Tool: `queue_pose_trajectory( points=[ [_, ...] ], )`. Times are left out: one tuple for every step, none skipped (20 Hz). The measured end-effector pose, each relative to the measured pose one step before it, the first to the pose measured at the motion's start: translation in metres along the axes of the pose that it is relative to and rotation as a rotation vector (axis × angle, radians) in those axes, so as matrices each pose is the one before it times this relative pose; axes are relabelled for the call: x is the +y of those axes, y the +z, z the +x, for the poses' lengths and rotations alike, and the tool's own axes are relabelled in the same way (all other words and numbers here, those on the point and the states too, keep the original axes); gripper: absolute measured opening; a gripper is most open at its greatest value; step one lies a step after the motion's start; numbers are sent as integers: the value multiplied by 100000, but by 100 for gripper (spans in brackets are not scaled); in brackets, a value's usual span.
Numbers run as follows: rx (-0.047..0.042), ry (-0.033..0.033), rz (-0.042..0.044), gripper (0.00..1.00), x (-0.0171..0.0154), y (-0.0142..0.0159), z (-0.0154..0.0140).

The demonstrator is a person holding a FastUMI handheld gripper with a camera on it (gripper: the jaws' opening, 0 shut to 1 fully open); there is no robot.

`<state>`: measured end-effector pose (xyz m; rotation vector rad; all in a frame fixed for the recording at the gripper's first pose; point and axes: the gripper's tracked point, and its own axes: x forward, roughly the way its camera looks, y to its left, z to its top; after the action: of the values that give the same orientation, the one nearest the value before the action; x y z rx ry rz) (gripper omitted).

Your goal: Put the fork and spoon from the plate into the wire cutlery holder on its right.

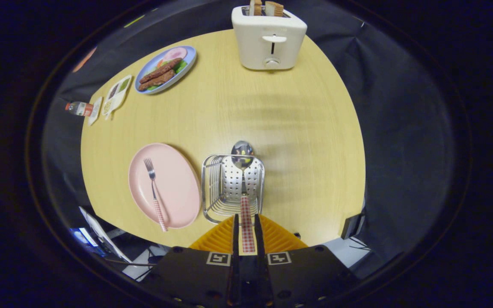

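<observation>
- Desk [298,128] wide open, pink plate [178,171] left of wire holder [212,188].
- Fork [154,192] lying on plate.
- Spoon [243,171] over holder, bowl past far rim.
- Gripper [246,231] fingers [236,233] clamped on checked handle.
- Released here, could tip out over rim.

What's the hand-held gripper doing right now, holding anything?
Hand-held gripper: closed on the spoon by its checked handle, bowl end out over the wire cutlery holder.
</observation>
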<state>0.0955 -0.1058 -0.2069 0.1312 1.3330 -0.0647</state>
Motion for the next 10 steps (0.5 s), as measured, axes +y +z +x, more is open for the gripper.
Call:
queue_pose_trajectory(
  points=[
    [-1284, 25, 284, 16, 9, -67, -291],
    [-2474, -241, -118, 25, 36, 200, -518],
    [-3129, -1166, -1246, 33, -109, 189, -685],
    [-3804, -811, -1242, 44, 191, 173, -632],
    [-3882, -81, -1440, 48, 469, 269, -856],
    [-3829, 191, -1680, 60, 603, 196, -940],
    [-4055, 154, -1916, 67, 741, 266, -832],
    [-3972, 249, -1760, 74, 840, 319, -753],
    [-3282, 881, -1513, 77, 1041, 272, -728],
    [-2874, 1622, -781, 83, 1225, 214, -511]
  ],
)
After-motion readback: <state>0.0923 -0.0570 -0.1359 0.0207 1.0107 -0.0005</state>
